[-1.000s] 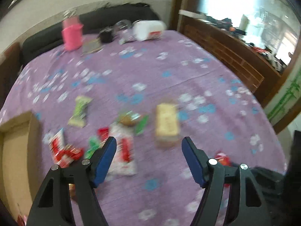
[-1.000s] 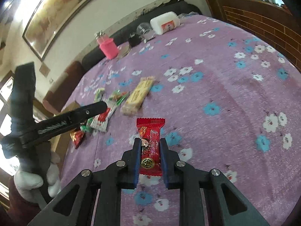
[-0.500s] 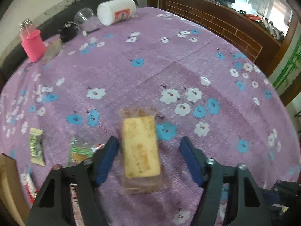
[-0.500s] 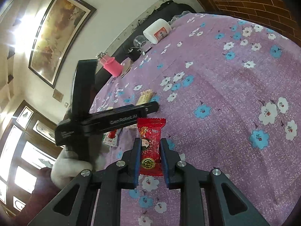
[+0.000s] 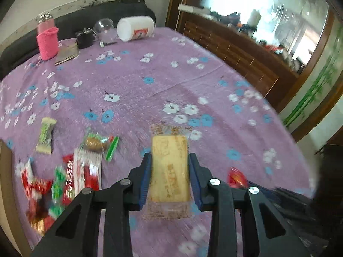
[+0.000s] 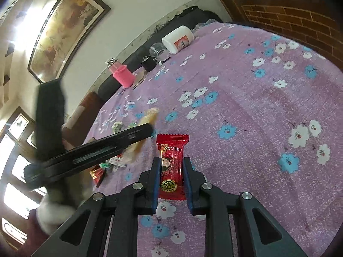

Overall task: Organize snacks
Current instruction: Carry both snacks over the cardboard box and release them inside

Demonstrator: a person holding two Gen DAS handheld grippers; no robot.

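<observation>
Biscuit pack (image 5: pixel 170 171) sits pinched between the left tongs (image 5: pixel 170 177), its long axis running straight out along the fingers, with the clear wrapper ends showing past the pads front and back. Whether it is lifted off the desk (image 5: pixel 133 81) or only gripped on it I cannot tell; blur around it suggests motion. The right tongs (image 6: pixel 171 177) are pressed onto a red candy (image 6: pixel 171 167), also lying lengthwise between the fingers, its crimped far end sticking out ahead of the tips.

The loose snacks (image 5: pixel 70 171) lie to the left of the left tongs, near and slightly ahead: red, green and white wrappers in a heap, a green bar (image 5: pixel 45 136) further out. So the left hand is much the nearer to that heap, and the right tongs are well to its right with the left tool between. At the far left edge of the left view a brown strip (image 5: pixel 4 167) shows, possibly the rim of a box; its inside is hidden, so I cannot say what it holds.

My judgement: both hands are loaded, and the coming move turns on swinging each pack leftward toward the heap or that box, left first since it is closer. Risk is the two tools crossing paths.

Far ahead stand a pink cup (image 5: pixel 47 42), a white jar (image 5: pixel 136 28) on its side and a clear dome (image 5: pixel 104 26), all well apart from the snacks.
</observation>
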